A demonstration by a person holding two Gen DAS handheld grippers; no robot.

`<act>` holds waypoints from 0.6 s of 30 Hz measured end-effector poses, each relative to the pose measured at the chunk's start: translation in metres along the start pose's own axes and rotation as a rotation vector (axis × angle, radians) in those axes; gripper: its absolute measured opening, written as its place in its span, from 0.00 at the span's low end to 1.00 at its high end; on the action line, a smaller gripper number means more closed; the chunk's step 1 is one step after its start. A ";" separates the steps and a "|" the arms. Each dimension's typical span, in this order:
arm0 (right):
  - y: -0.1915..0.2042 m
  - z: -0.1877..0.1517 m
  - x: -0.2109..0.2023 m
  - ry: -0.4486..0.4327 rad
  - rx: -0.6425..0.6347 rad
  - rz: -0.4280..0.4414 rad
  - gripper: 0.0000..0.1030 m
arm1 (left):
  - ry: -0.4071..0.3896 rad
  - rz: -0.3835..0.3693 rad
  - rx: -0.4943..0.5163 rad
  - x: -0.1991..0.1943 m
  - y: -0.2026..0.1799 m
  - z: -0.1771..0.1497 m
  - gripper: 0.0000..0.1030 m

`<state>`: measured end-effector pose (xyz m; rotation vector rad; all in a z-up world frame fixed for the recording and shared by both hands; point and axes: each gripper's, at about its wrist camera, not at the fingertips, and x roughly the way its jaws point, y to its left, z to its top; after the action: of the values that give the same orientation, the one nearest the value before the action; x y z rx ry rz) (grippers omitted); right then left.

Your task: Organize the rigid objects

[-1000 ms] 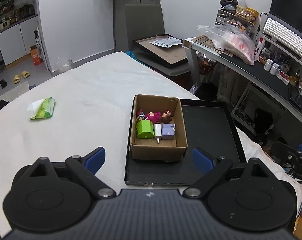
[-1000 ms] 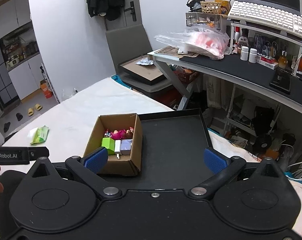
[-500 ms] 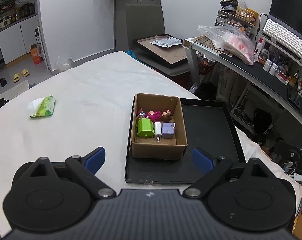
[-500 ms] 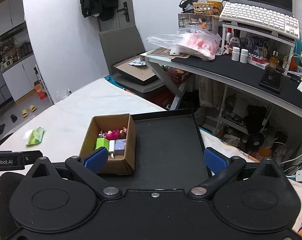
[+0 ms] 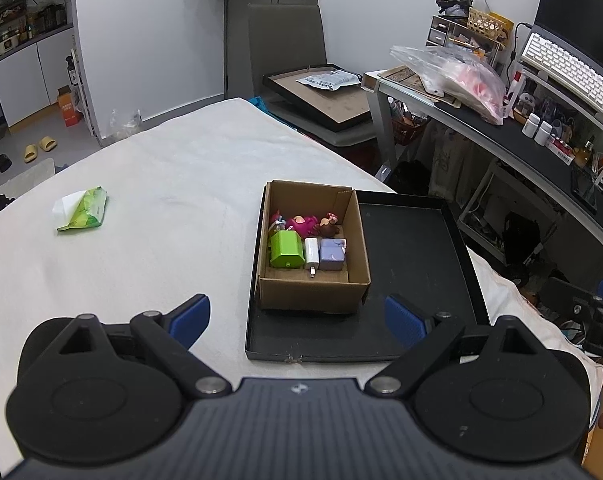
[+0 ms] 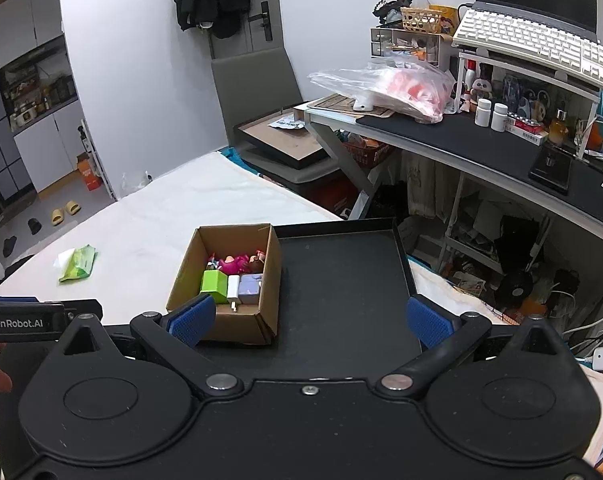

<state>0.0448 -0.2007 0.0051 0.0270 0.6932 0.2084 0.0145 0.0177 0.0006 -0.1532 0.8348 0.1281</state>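
Observation:
A brown cardboard box (image 5: 313, 292) stands at the left end of a black tray (image 5: 413, 264) on the white table. In the box lie a green block (image 5: 286, 249), a white charger (image 5: 312, 251), a lilac block (image 5: 332, 254) and small pink and brown toy figures (image 5: 305, 223). My left gripper (image 5: 297, 318) is open and empty, held back from the box's near side. My right gripper (image 6: 307, 320) is open and empty, above the tray's near edge; the box (image 6: 261, 316) and tray (image 6: 341, 280) show there too.
A green wipes packet (image 5: 83, 214) lies on the white tablecloth far left. A grey chair (image 5: 285, 52) with a framed board stands beyond the table. A cluttered black desk (image 5: 541, 140) runs along the right. The left gripper's body (image 6: 21, 322) shows at the right view's left edge.
Both grippers have drifted slightly; the right one has pulled back a little and turned, so the box sits lower and closer to its left finger. Nothing was grasped or released.

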 end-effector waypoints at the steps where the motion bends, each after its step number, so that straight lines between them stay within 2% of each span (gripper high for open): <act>1: 0.000 0.000 0.000 0.000 -0.002 -0.001 1.00 | 0.001 0.000 0.000 0.000 0.000 0.000 0.91; 18: 0.003 -0.001 0.004 0.017 -0.017 -0.015 1.00 | 0.007 0.005 -0.001 0.002 0.002 -0.003 0.91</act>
<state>0.0463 -0.1969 0.0022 0.0035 0.7084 0.1999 0.0132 0.0191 -0.0032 -0.1529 0.8416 0.1331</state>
